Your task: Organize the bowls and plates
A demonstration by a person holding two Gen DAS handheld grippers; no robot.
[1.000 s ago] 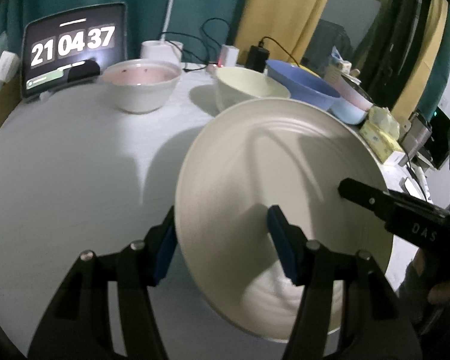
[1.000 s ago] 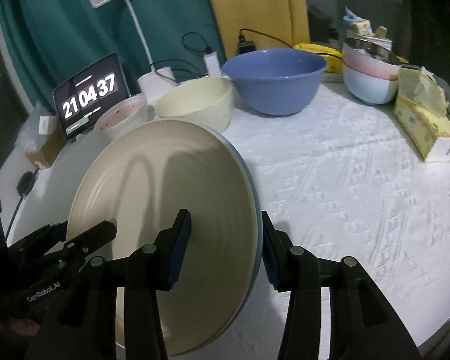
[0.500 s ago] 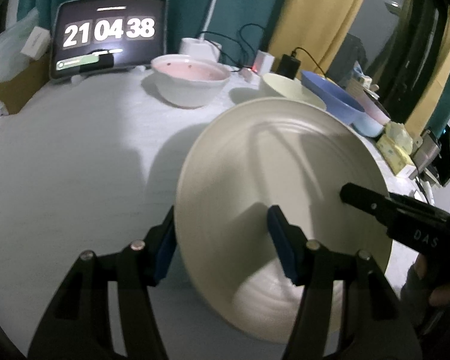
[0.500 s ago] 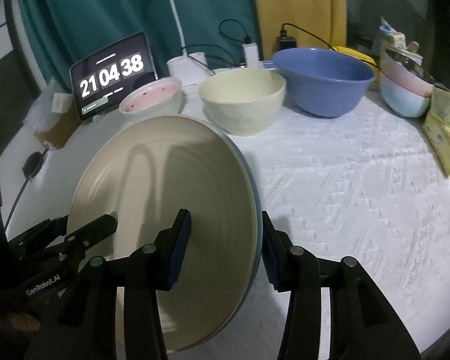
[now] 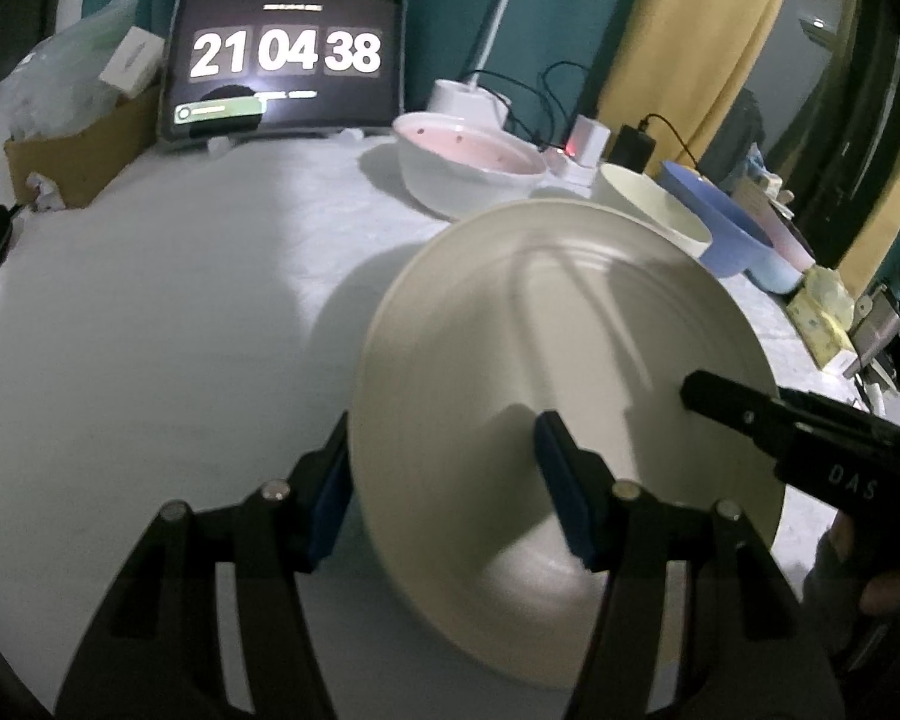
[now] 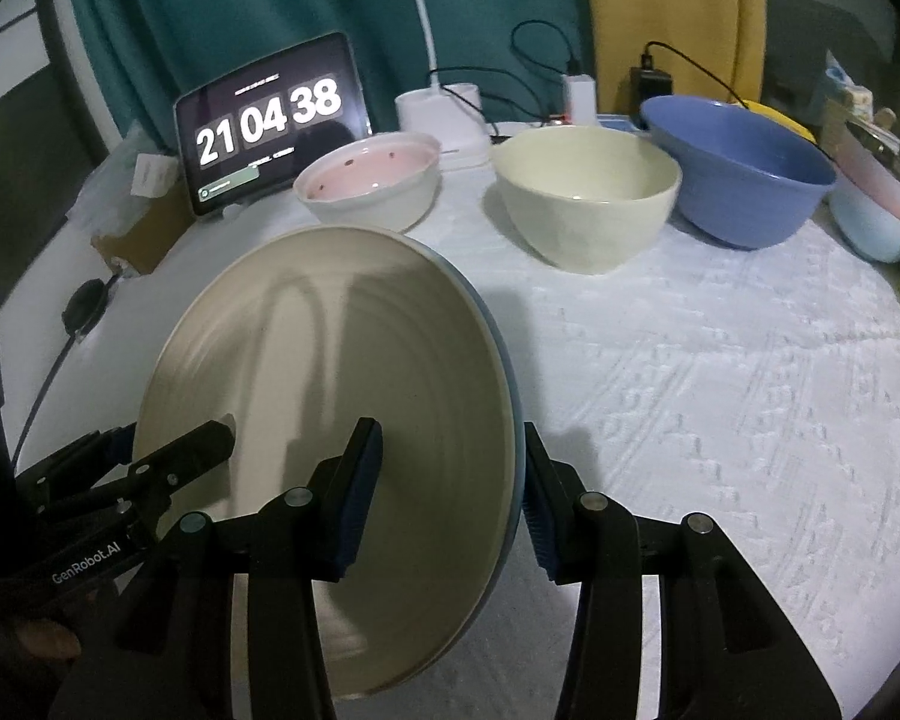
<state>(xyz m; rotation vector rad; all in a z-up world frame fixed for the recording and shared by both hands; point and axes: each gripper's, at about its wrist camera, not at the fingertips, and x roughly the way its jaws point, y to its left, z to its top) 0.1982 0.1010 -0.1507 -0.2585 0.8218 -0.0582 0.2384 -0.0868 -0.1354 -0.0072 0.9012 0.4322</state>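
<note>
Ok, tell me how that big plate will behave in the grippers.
The plate looks glazed and rigid, so it probably won't flex but may slip on the pads. It is wide and gripped only at opposite rims by the left gripper and right gripper, so it could tilt. Likely breakable if dropped.

white-clothed table point(image 6: 720, 372) bears bowls point(image 6: 588, 204), clock tablet point(image 6: 270, 120).

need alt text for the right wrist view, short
A large round cream plate with a blue underside is held by its edges between the right tool and left tool, above a white textured tablecloth. Behind stand pink-lined, cream and blue bowls.
</note>
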